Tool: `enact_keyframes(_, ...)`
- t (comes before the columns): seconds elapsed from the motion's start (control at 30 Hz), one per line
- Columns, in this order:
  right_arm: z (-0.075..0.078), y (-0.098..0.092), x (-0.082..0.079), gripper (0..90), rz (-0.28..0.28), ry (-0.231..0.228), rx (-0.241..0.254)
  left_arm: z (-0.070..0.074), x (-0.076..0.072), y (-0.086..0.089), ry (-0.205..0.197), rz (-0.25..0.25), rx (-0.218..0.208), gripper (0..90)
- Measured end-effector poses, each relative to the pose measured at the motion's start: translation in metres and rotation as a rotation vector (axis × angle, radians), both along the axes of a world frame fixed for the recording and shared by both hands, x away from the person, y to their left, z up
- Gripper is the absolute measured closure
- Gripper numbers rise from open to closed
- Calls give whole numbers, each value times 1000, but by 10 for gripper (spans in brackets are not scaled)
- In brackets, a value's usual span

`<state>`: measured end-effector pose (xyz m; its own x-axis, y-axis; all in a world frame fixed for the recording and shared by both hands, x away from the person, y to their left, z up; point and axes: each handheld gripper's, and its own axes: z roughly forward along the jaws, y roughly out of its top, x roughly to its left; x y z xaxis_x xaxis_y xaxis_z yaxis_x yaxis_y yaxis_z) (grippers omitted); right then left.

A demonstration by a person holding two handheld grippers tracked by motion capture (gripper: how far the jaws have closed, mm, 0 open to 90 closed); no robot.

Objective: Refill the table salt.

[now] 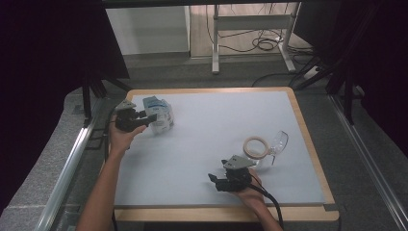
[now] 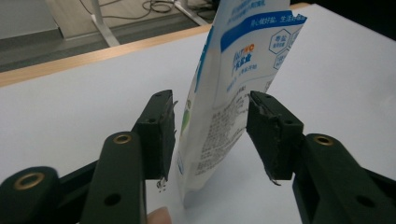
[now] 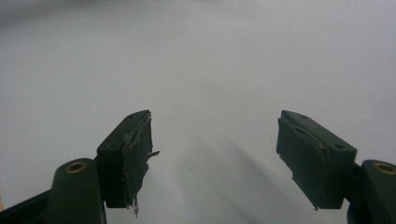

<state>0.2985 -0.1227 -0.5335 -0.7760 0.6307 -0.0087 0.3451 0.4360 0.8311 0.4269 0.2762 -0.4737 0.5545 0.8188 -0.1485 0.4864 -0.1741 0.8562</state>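
Between the left hand-held gripper's (image 2: 211, 135) half-closed jaws stands a white-and-blue pouch (image 2: 233, 93), Chinese print unreadable, pads not quite pressing.

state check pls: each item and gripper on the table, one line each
White and blue printed plastic pouch: upright on the table, between the left gripper's fingers, small gaps on both sides.
Left gripper: open, not yet pressing the pouch.
Right gripper: open, nothing between its fingers, over bare white tabletop.
Beige tape ring: lying flat.
Clear plastic scoop-like piece: lying beside the ring; contact unclear.
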Motion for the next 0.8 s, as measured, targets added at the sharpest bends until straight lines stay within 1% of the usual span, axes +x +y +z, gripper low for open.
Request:
enact_keyframes(0.03, 0, 0, 0, 273, 0, -1, 0, 1, 3, 0, 4, -15, 2, 530)
enact_keyframes(0.07, 0, -1, 0, 273, -1, 0, 1, 3, 5, 0, 6, -20, 15, 539)
enact_keyframes(0.1, 0, -1, 0, 273, -2, 0, 0, 4, 7, -1, 6, -28, 17, 550)
enact_keyframes(0.17, 0, -1, 0, 273, -3, -1, 3, 4, 10, 0, 4, -35, -13, 585)
enact_keyframes(0.23, 0, -2, 0, 273, -6, -3, 1, 1, 12, 1, 13, -44, -48, 638)
enact_keyframes(0.33, 1, -2, 1, 273, -7, -4, 4, -2, 14, 1, 2, -60, -54, 699)
enact_keyframes(0.43, 0, -3, 1, 273, -9, 0, 3, -3, 15, 2, 0, -57, -51, 779)
enact_keyframes(0.47, 0, -3, 2, 273, -10, 2, -1, -3, 15, 2, -1, -63, -55, 787)
enact_keyframes(0.53, 0, -2, 2, 273, -9, -1, 2, -4, 16, 3, -6, -77, -57, 767)
enact_keyframes(0.57, 0, -2, 2, 273, -10, 0, -2, -5, 16, 2, -6, -89, -52, 731)
enact_keyframes(0.6, 0, -2, 2, 273, -9, 1, 0, -6, 16, 1, -8, -95, -32, 707)
enact_keyframes(0.63, 0, -2, 2, 272, -8, 0, -1, -7, 17, 0, -7, -95, -11, 703)
enact_keyframes(0.67, 0, -2, 2, 273, -9, 0, 0, -8, 18, -1, -6, -101, -4, 692)
enact_keyframes(0.73, 0, -2, 2, 272, -11, 1, 0, -9, 19, -2, -6, -100, -8, 698)
enact_keyframes(0.8, 0, -2, 2, 272, -12, 0, 0, -10, 20, -2, -10, -101, -18, 726)
